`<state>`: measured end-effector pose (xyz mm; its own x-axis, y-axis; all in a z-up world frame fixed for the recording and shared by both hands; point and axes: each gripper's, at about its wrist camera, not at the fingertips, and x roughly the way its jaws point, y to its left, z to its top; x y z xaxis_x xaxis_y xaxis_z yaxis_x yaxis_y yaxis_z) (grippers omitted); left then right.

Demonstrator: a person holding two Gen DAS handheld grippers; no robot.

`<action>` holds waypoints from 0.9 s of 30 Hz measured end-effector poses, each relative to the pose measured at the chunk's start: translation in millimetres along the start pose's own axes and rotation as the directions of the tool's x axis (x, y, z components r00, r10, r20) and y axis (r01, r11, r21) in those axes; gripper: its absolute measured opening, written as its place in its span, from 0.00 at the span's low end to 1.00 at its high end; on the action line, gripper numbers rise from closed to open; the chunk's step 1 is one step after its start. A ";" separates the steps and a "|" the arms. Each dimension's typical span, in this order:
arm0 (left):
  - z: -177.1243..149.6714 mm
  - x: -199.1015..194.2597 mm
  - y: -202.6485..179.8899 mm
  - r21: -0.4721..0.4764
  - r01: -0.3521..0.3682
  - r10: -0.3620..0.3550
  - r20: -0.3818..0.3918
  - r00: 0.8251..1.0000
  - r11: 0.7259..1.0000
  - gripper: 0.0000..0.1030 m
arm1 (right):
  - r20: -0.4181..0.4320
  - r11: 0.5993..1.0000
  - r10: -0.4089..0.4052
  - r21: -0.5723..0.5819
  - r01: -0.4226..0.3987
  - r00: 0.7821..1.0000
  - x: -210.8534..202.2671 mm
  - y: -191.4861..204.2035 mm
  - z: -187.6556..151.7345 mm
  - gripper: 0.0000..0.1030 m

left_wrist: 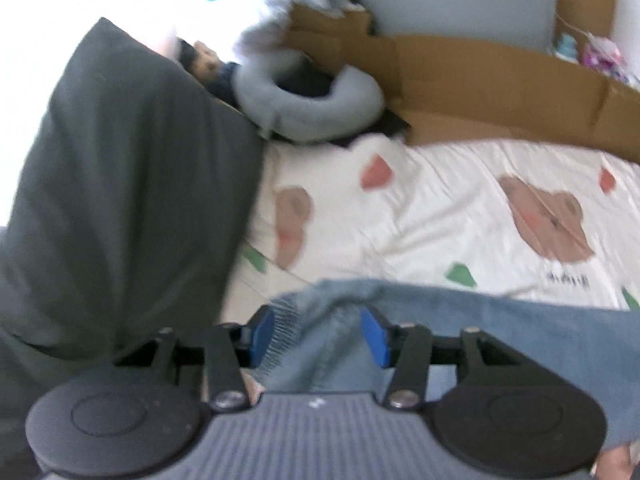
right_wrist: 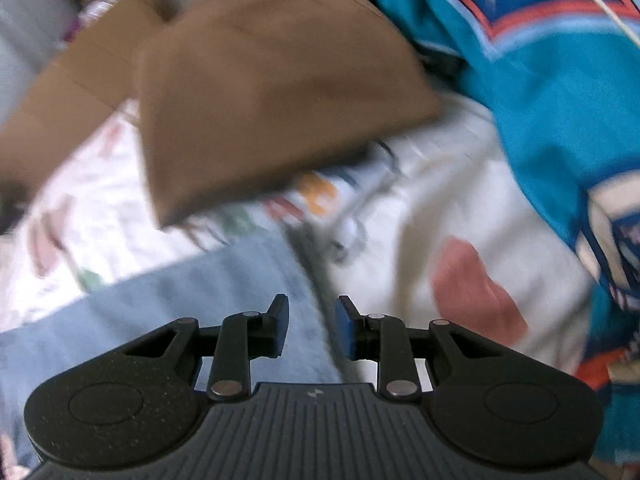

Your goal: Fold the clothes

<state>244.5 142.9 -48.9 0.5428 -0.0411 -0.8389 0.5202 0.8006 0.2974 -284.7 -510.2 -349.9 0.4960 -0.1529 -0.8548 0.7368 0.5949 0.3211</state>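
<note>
In the left wrist view, the left gripper (left_wrist: 318, 334) has its blue pads apart with a bunched fold of the light-blue denim garment (left_wrist: 480, 328) lying between them; whether the pads press the cloth cannot be told. The denim stretches right along the near edge of the bear-print bedsheet (left_wrist: 440, 200). A dark green garment (left_wrist: 120, 200) hangs at the left.

In the right wrist view, the right gripper (right_wrist: 312, 330) stands apart, hovering over the denim's (right_wrist: 180, 300) right edge. A brown folded garment (right_wrist: 260, 92) lies beyond, a teal printed garment (right_wrist: 560, 100) toward the sheet's (right_wrist: 420, 184) right edge.
</note>
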 end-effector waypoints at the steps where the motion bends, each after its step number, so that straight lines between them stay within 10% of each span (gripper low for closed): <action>1: 4.8 -7.7 3.5 -0.007 -0.014 0.014 0.004 1.000 1.000 0.53 | 0.007 0.999 0.032 -0.021 -0.031 0.999 -4.3 1.9 4.9 0.31; 11: 20.0 21.2 16.0 -0.107 -0.033 0.029 -0.039 0.999 0.994 0.52 | 0.040 0.970 0.111 -0.221 -0.100 0.993 -44.6 20.4 38.8 0.35; 27: -28.0 195.5 17.3 -0.283 0.000 -0.042 -0.141 0.989 0.959 0.29 | 0.052 0.970 -0.088 -0.221 0.097 0.995 -18.7 35.2 19.7 0.37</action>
<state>341.1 165.5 -220.5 0.4223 0.0103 -0.9064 0.3126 0.9369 0.1563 -259.0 -501.9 -314.5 0.4523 -0.2451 -0.8575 0.6615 0.7371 0.1382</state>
